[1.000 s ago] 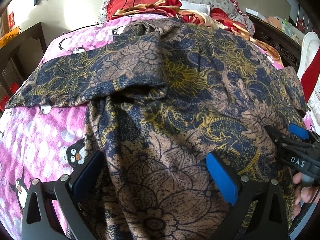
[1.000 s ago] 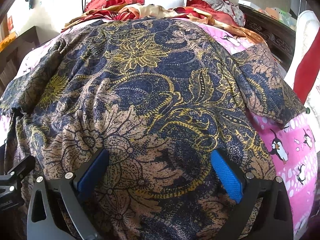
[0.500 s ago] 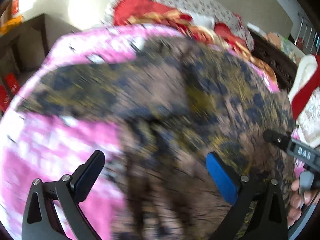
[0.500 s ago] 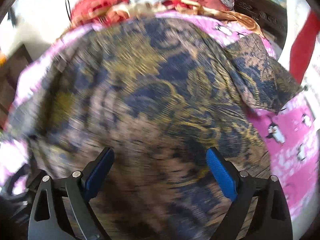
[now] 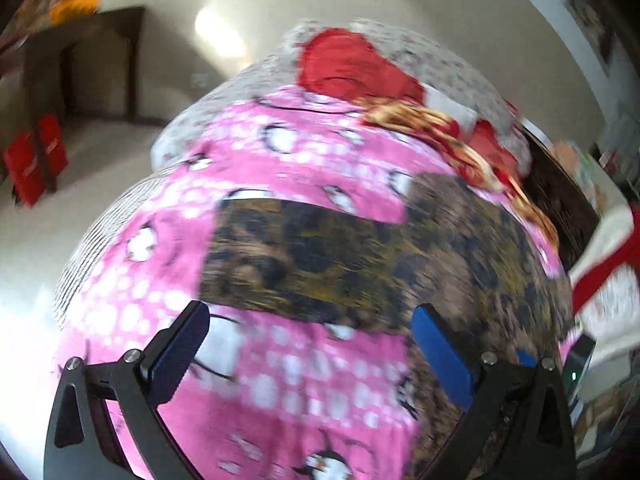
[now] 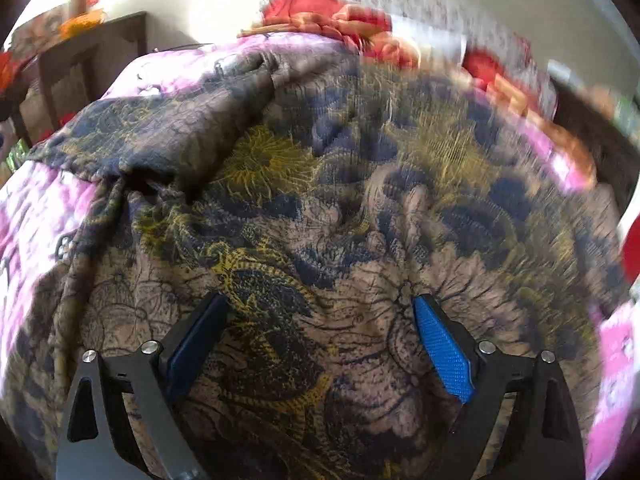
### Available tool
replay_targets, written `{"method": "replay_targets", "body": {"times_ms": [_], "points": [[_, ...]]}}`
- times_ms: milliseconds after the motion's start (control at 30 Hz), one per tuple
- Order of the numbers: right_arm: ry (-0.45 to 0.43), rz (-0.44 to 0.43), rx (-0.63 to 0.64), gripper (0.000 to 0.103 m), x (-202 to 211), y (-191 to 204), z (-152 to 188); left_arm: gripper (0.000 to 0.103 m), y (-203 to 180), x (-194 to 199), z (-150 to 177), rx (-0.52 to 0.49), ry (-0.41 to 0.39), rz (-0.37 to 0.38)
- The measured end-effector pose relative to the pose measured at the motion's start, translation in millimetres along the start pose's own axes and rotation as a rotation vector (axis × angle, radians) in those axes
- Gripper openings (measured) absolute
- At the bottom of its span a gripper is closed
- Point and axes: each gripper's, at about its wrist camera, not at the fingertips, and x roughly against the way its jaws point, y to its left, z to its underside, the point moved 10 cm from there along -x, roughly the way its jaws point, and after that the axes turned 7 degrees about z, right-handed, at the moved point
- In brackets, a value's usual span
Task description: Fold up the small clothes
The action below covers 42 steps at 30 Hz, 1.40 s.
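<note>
— Starting at the left gripper (image 5: 310, 344): its jaws stand wide with nothing between them, only the pink penguin blanket (image 5: 280, 380) underneath. Where does the cloth lie from there?

— Ahead and to its right. The sleeve (image 5: 304, 264) of the floral garment (image 6: 340, 220) runs as a long band crosswise just beyond the fingertips, its free end toward the left, its root joining the body on the right.

— And the right gripper (image 6: 320, 340)?

— Also spread wide, gripping nothing, hovering over the garment's body, which fills the view beneath it. Whether the pads (image 6: 442, 354) touch the fabric I cannot tell; the picture is blurred.

— So which hand takes the sleeve?

— The left, I'd judge: it is nearer the sleeve's free end, and folding would carry that end rightward, along the sleeve's own axis, onto the body.
</note>
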Motion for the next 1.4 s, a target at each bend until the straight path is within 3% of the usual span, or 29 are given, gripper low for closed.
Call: {"method": "replay_targets", "body": {"times_ms": [67, 167, 233, 300, 467, 500, 567, 600, 633, 700, 900, 1000, 1133, 1200, 1300, 1400], "points": [[0.016, -0.025, -0.031, 0.103, -4, -5, 1, 0.103, 18, -9, -7, 0.099, 0.014, 0.057], [0.015, -0.009, -0.020, 0.103, -5, -6, -1, 0.103, 45, -33, -19, 0.312, 0.067, 0.208], [0.014, -0.008, -0.020, 0.103, -6, -8, -1, 0.102, 61, -48, -20, 0.411, 0.098, 0.231], [0.012, -0.005, -0.019, 0.103, -9, -9, -3, 0.103, 65, -66, -15, 0.443, 0.147, 0.280], [0.005, -0.006, -0.020, 0.103, -11, -7, -4, 0.102, 65, -72, -26, 0.464, 0.130, 0.310], [0.005, -0.006, -0.020, 0.103, -11, -7, -4, 0.098, 65, -71, -27, 0.469, 0.126, 0.320], [0.005, -0.005, -0.020, 0.103, -10, -7, -4, 0.073, 67, -69, -28, 0.477, 0.123, 0.315], [0.005, -0.005, -0.020, 0.103, -10, -8, -4, 0.048, 72, -66, -25, 0.484, 0.123, 0.290], [0.005, -0.004, -0.019, 0.103, -10, -8, -4, 0.032, 76, -65, -23, 0.488, 0.123, 0.270], [0.004, -0.005, -0.020, 0.103, -10, -8, -4, 0.023, 79, -60, -21, 0.478, 0.111, 0.267], [0.001, -0.005, -0.019, 0.103, -9, -8, -4, 0.024, 60, -55, -28, 0.299, 0.048, 0.237], [-0.001, -0.002, -0.017, 0.103, -10, -8, -5, 0.032, 39, -52, -35, 0.226, 0.004, 0.286], [-0.004, -0.001, -0.018, 0.103, -9, -8, -4, 0.048, 34, -58, -40, 0.200, -0.026, 0.261], [-0.004, -0.003, -0.020, 0.103, -9, -8, -4, 0.048, 40, -68, -36, 0.221, 0.010, 0.226], [-0.003, -0.004, -0.022, 0.103, -10, -8, -4, 0.045, 46, -71, -32, 0.261, 0.018, 0.232], [-0.003, -0.003, -0.022, 0.103, -11, -9, -4, 0.024, 58, -71, -29, 0.315, 0.032, 0.221]]}}
